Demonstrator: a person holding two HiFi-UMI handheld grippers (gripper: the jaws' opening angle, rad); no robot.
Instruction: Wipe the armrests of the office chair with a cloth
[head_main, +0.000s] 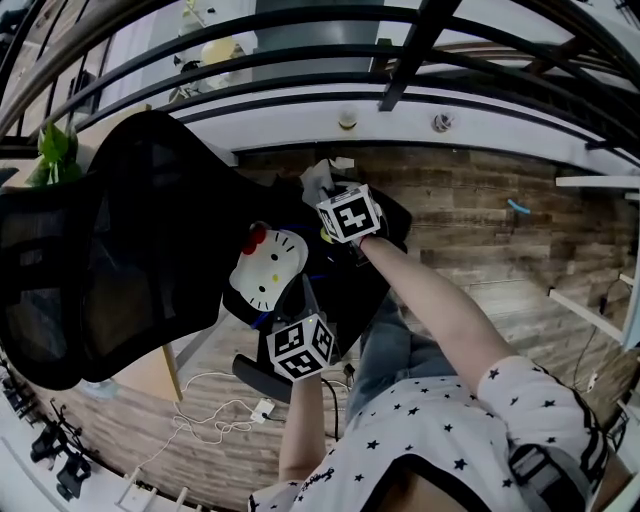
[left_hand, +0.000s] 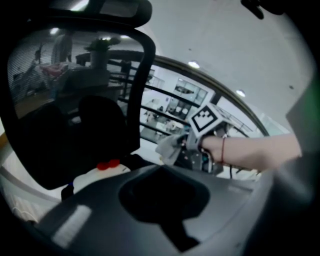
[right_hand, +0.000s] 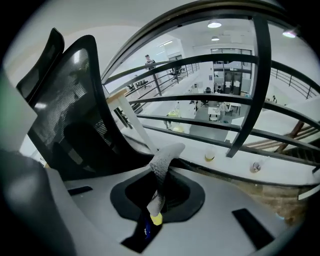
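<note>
The black mesh office chair (head_main: 120, 250) fills the left of the head view and stands in the left gripper view (left_hand: 75, 130) and the right gripper view (right_hand: 75, 115). My right gripper (head_main: 335, 200) is shut on a grey cloth (head_main: 316, 182) over the far armrest (head_main: 396, 216). The cloth (right_hand: 162, 160) stands up from the right gripper (right_hand: 156, 202) between the shut jaws. My left gripper (head_main: 303, 318) hovers beside the near armrest (head_main: 258, 375), its jaws (left_hand: 172, 220) together with nothing between them. The left gripper view also shows the right gripper (left_hand: 202, 122) and the cloth (left_hand: 170, 146).
A white cat-face cushion (head_main: 268, 262) with a red bow lies on the seat. Black railings (head_main: 300, 60) run along the far side. A white cable and plug (head_main: 262, 408) lie on the wooden floor (head_main: 480, 230). A green plant (head_main: 55, 150) stands behind the chair back.
</note>
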